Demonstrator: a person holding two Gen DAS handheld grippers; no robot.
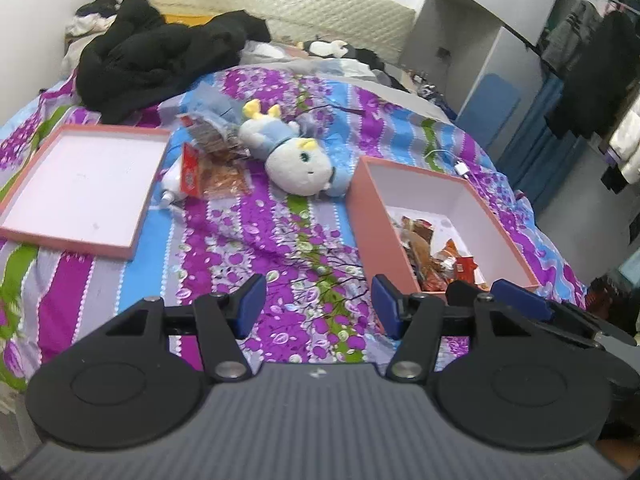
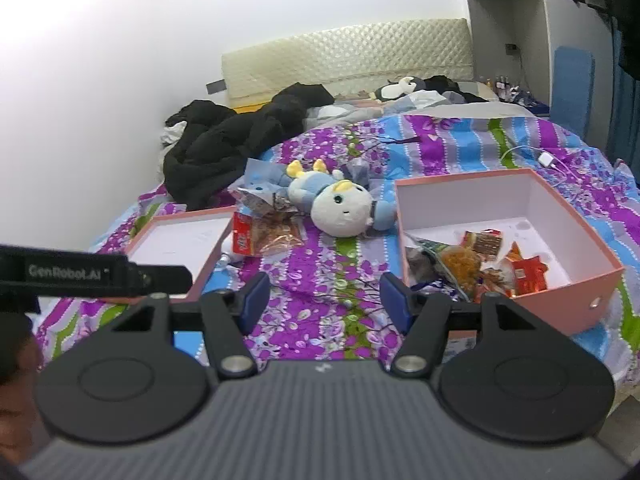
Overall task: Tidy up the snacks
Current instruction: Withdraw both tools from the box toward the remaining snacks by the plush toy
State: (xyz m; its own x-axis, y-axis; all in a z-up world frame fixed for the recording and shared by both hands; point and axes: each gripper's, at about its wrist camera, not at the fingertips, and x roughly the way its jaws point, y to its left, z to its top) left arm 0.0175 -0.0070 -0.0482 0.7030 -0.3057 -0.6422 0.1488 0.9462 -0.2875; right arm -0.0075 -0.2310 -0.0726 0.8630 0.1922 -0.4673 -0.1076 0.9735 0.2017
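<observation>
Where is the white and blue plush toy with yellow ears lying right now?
In both wrist views the white and blue plush toy lies on the floral bedspread, between the loose snack packets and the deep pink box.

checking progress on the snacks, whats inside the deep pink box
The deep pink box holds a heap of snack packets; anything beneath the heap is covered.

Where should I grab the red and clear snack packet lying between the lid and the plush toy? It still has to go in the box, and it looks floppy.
Probably pinch the snack packet by its near, clear-film edge, coming from above and from the viewer's side. It lies flat on the bedspread, and the plush toy crowds its far right corner.
</observation>
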